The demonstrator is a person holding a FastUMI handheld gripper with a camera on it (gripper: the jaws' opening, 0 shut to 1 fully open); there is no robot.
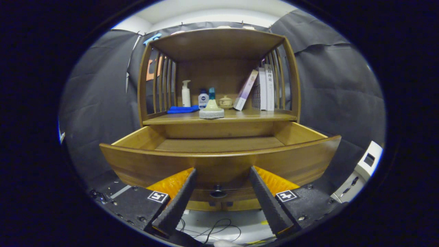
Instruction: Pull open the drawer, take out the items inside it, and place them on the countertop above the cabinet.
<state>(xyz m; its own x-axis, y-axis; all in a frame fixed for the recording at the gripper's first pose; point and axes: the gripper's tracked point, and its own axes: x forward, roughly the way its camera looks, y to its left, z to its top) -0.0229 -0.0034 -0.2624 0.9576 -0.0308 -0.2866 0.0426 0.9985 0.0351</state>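
Wooden drawer (219, 161) pulled open, inside bare; brush (211, 109) upright on countertop (260, 116) above.

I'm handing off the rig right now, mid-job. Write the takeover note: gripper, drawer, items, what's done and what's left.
Gripper: open, holding nothing, fingers either side of the drawer knob without touching it.
Drawer: pulled open; the part of its floor in view is bare, the near part is hidden behind the front panel.
Countertop: brush on a grey base near the front edge; behind it a blue cloth, pump bottle, small bottle, lidded pot, books.
Done: drawer opened.
Left: check the hidden near part; move anything found up top.
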